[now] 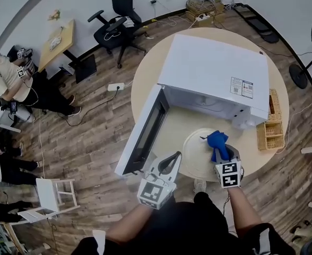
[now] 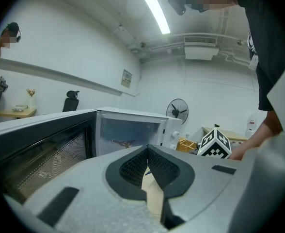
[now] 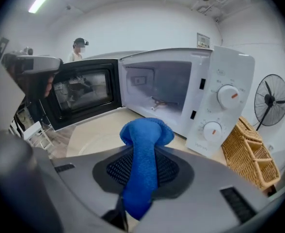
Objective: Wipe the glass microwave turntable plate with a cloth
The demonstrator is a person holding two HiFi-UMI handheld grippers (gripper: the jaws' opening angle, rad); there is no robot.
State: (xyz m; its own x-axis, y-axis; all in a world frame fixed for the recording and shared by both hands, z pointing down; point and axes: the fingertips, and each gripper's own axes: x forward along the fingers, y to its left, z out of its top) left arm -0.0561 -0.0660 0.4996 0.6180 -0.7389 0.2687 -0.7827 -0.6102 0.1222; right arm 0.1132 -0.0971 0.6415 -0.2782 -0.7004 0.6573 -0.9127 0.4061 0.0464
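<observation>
While I look down from the head view, the right hand-held gripper [image 1: 223,154] is clamped on a blue cloth [image 1: 217,141], and its own view confirms it: the cloth [image 3: 145,149] runs as a folded strip between the two jaws and bulges out past their tips in a rounded wad. The glass turntable plate [image 1: 194,155] lies flat on the round bench [image 1: 150,73], just in front of the open microwave [image 1: 214,73]. My cloth sits over the right part of that plate, though I cannot tell whether it actually touches the glass. In the right gripper view the plate [image 3: 91,140] shows as a pale disc on the bench beyond the cloth.

My left hand-held gripper [image 1: 172,161] sits at the plate's left edge, close to the lower end of the microwave door [image 1: 145,134], which stands swung wide open. In its own view the jaws of this hand-held gripper [image 2: 148,152] are drawn together at the tips with nothing between them; only a thin sliver of bench shows lower down.

To the right of the microwave, a wicker basket [image 1: 270,134] stands on the bench. The microwave's cavity [image 3: 157,93] is open towards me, its two dials [image 3: 219,113] on the panel at the right.
</observation>
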